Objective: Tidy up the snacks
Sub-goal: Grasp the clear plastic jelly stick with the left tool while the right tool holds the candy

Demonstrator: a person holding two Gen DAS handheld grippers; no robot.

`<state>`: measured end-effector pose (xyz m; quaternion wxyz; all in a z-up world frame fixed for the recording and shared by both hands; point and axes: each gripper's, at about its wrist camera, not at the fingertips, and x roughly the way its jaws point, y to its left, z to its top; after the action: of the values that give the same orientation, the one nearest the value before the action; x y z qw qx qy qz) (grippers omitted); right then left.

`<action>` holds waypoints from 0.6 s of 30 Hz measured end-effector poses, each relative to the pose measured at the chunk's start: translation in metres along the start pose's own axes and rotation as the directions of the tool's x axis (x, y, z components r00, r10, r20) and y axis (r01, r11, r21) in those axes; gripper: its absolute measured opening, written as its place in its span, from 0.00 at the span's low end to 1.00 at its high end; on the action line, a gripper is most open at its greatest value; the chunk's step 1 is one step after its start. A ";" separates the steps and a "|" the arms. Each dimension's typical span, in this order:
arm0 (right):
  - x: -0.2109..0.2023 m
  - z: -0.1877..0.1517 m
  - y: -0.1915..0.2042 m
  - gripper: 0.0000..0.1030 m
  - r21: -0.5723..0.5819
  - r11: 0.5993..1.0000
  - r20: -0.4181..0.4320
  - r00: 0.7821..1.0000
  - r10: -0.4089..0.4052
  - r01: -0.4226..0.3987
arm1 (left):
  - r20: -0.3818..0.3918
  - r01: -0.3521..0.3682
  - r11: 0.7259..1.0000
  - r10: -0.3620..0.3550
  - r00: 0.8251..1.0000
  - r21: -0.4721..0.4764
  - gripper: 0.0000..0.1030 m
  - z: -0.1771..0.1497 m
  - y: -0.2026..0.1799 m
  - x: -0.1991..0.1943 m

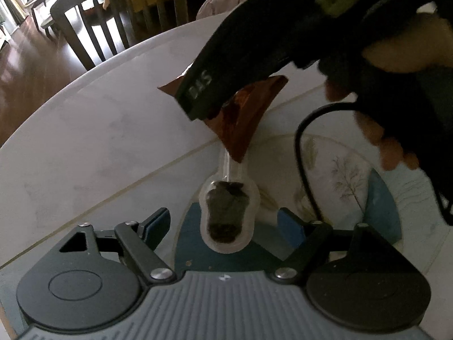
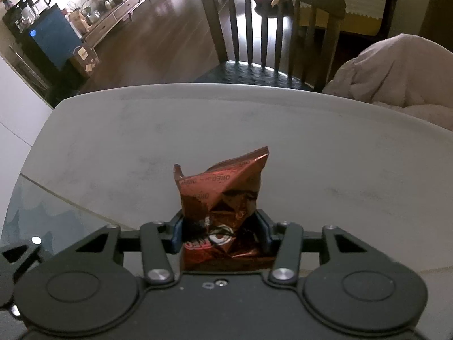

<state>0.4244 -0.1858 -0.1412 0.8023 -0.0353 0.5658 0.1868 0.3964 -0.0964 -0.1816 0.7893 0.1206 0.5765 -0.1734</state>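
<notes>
A crinkled red-brown cookie packet [image 2: 223, 198] sticks up from my right gripper [image 2: 222, 232], whose blue pads press on its lower part on both sides. In the left wrist view that same packet [image 1: 243, 119] hangs from the dark right gripper body [image 1: 254, 56], held by a person's hand [image 1: 396, 53]. Below it a clear sealed pouch with dark dried fruit [image 1: 226, 215] lies on a patterned plate [image 1: 348, 175]. My left gripper [image 1: 226, 226] stands open, its blue pads on either side of the pouch and apart from it.
The plate sits on a white round table [image 1: 99, 147] with a thin seam line. A dark wooden chair [image 2: 271, 28] stands past the far edge, and a pale blanket [image 2: 396, 73] lies at the right. A black cable [image 1: 303, 153] loops over the plate.
</notes>
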 end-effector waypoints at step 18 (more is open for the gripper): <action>-0.016 -0.014 -0.018 0.47 0.056 0.998 0.035 0.999 0.002 -0.004 | 0.047 0.001 1.000 0.001 0.999 -0.029 0.39 -0.004 0.004 -0.001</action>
<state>0.4136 -0.2103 -0.1337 0.8124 -0.0085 0.5568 0.1726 0.3939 -0.0913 -0.1824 0.8044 0.1048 0.5602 -0.1678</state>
